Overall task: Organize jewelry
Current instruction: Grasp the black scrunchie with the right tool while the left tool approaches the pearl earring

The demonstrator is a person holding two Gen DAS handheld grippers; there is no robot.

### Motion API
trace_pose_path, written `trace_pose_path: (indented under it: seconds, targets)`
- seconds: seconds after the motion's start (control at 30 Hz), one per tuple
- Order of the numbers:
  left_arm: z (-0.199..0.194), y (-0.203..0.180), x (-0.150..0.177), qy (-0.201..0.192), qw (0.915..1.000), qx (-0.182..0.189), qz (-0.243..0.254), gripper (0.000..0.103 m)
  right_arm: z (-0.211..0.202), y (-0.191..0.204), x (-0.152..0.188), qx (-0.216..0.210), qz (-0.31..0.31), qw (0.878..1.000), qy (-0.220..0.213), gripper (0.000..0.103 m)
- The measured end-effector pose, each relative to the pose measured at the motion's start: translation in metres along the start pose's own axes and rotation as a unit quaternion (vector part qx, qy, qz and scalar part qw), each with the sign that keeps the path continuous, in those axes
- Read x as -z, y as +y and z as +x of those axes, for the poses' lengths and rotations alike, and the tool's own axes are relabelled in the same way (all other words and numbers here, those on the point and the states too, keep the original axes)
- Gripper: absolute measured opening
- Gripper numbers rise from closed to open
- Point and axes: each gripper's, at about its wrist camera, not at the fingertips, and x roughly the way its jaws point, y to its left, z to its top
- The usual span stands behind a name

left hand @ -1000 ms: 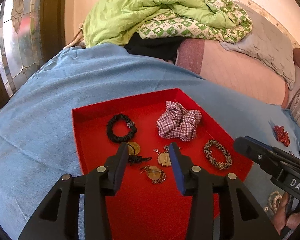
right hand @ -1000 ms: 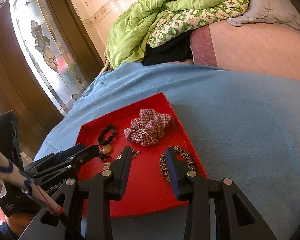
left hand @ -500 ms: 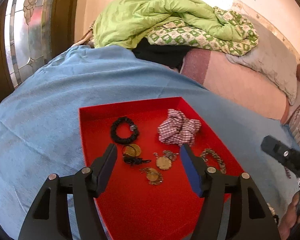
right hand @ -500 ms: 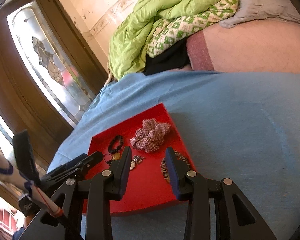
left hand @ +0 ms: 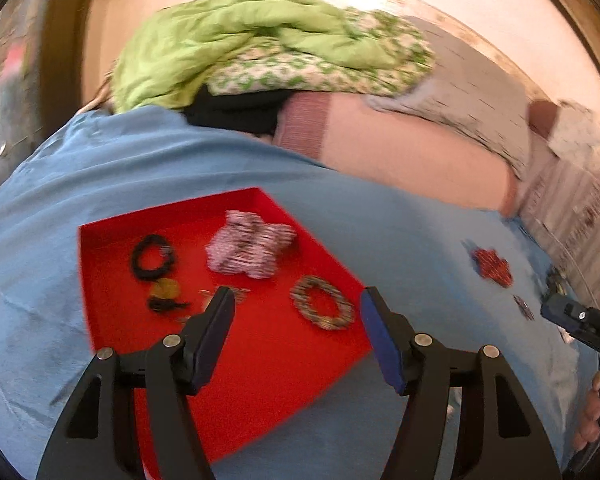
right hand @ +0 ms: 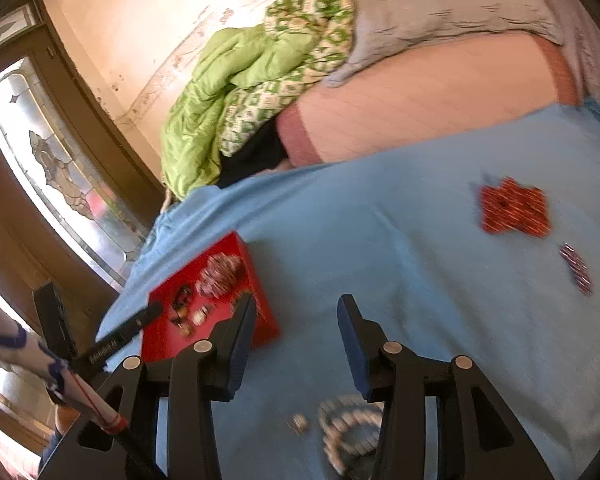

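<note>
A red tray (left hand: 260,380) lies on the blue blanket and holds a black bracelet (left hand: 153,258), a plaid scrunchie (left hand: 250,250), a beaded bracelet (left hand: 322,307) and gold pendants (left hand: 166,290). My left gripper (left hand: 297,294) hovers open over the tray's near half, holding nothing. My right gripper (right hand: 297,302) is over bare blanket to the right of the tray (right hand: 265,316); its jaws are opening with nothing between them. A white bead bracelet (right hand: 350,424) and a small bead (right hand: 300,422) lie just under its fingers. A red scrunchie (right hand: 514,210) and a small clip (right hand: 576,266) lie farther right.
A green quilt (left hand: 240,40) and grey pillow (left hand: 480,92) are piled at the back on a pink mattress (left hand: 400,148). A stained-glass door (right hand: 60,176) stands to the left. A hand (left hand: 592,412) shows at the right edge.
The left jaws have spread wider and that view has swung right. The right gripper has swept right off the tray; the red scrunchie and white bead bracelet have come into view.
</note>
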Motion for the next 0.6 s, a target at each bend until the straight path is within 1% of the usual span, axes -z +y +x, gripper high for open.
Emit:
trace_pose_path:
  seconds: [0.07, 0.17, 0.27, 0.33, 0.37, 0.53, 0.57, 0.6]
  targets:
    - [-0.001, -0.019, 0.007, 0.004, 0.9995, 0.015, 0.026, 0.064, -0.009, -0.01, 0.011, 0.007, 0.006, 1.0, 0.013, 0.046]
    - [0.0, -0.043, 0.017, 0.018, 0.9975, 0.043, 0.053, 0.064, -0.015, -0.021, 0.03, 0.02, 0.009, 0.999, 0.04, 0.046]
    - [0.002, -0.062, 0.028, 0.041, 0.9935, 0.072, 0.078, 0.064, -0.014, -0.031, 0.049, 0.035, 0.007, 0.997, 0.07, 0.04]
    - [0.006, -0.072, 0.036, 0.061, 0.99, 0.093, 0.086, 0.064, -0.011, -0.035, 0.059, 0.042, 0.0, 0.995, 0.093, 0.033]
    - [0.01, -0.077, 0.041, 0.074, 0.9876, 0.104, 0.091, 0.064, -0.009, -0.036, 0.062, 0.046, -0.004, 0.994, 0.099, 0.031]
    - [0.026, -0.095, 0.062, 0.119, 0.9783, 0.117, 0.123, 0.064, -0.006, -0.044, 0.075, 0.048, -0.013, 0.991, 0.124, 0.028]
    - [0.029, -0.097, 0.064, 0.124, 0.977, 0.116, 0.129, 0.064, -0.004, -0.044, 0.076, 0.048, -0.017, 0.99, 0.13, 0.026]
    - [0.031, -0.099, 0.066, 0.127, 0.976, 0.117, 0.132, 0.064, -0.001, -0.045, 0.079, 0.049, -0.022, 0.989, 0.137, 0.02]
